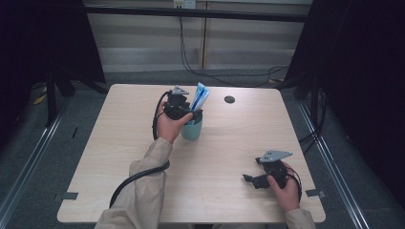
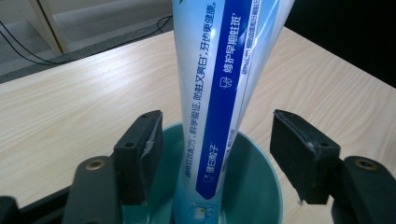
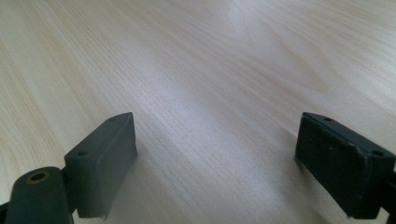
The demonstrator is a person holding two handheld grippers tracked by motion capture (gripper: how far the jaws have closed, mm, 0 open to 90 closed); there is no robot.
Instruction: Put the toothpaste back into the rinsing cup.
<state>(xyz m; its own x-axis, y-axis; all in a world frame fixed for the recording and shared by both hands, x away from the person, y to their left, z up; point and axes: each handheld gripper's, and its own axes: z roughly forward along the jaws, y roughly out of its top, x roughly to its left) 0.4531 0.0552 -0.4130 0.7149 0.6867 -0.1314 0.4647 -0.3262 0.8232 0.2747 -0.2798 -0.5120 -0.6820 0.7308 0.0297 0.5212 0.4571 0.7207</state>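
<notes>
Tube (image 2: 219, 88) stands upright in teal cup (image 2: 254, 186), cap end down, crimped end leaning toward far side — cup wall props it. Cup sits mid-table (image 1: 143, 143), slightly left of centre. Left gripper (image 2: 217, 149) hovers at cup rim, jaws spread either side of tube, neither pad touching — looks like tube just let go, or about to be gripped. Right gripper (image 1: 251, 180) rests low near right front edge, well apart from cup, jaws wide over bare wood — parked out of the way, likely idle.
</notes>
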